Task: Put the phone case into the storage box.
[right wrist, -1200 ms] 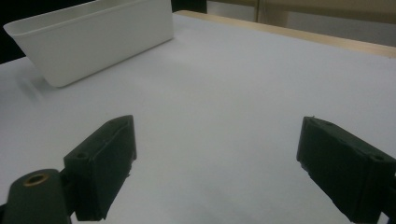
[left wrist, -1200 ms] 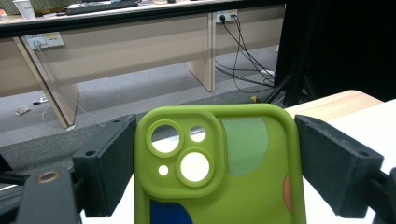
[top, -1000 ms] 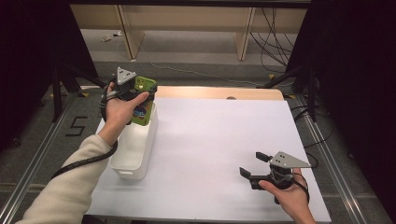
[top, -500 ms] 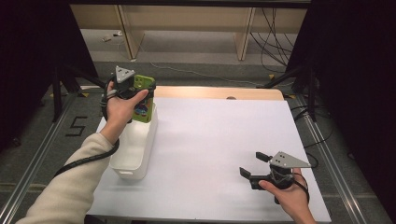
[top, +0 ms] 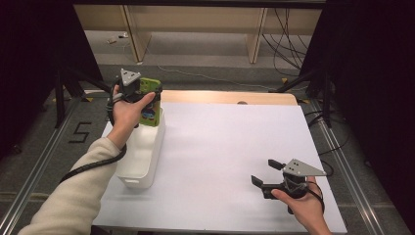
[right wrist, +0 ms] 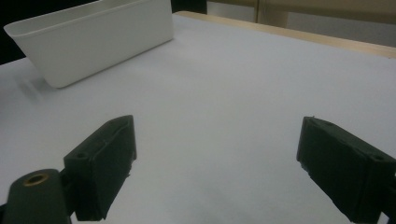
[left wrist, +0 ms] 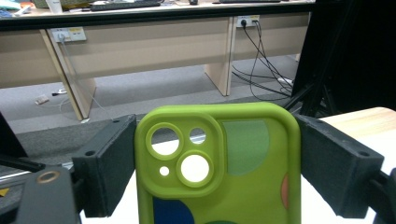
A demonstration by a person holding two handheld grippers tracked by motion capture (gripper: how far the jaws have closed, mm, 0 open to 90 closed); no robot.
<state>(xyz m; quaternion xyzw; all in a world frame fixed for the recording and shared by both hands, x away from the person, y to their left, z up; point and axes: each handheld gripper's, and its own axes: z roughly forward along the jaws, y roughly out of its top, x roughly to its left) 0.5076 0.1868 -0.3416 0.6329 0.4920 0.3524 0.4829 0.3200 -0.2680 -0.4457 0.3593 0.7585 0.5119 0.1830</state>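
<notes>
- The left gripper (top: pixel 147 98) is clamped on a lime-green soft-looking phone case with a raised camera cut-out and coloured patches (left wrist: pixel 219 163); in the left gripper view its two black jaws press against the case's two long edges, just below the camera corner.
- In the high view the phone case (top: pixel 150 105) is held upright above the far end of a long white plastic bin (top: pixel 142 156) that stands along the left side of the white table (top: pixel 235 147).
- The case has no phone in it, since the room shows through the lens holes, so it is probably very light and somewhat bendy; a hard squeeze across its width could bow it.
- The rubbery-looking rim should give good friction, so slipping seems unlikely; the present hold across the stiffer camera end looks sensible.
- The right gripper (top: pixel 266 178) rests low near the table's front right, its jaws spread wide with nothing between them, well apart from the bin.
- A fall into the bin would likely do the case no harm.
</notes>
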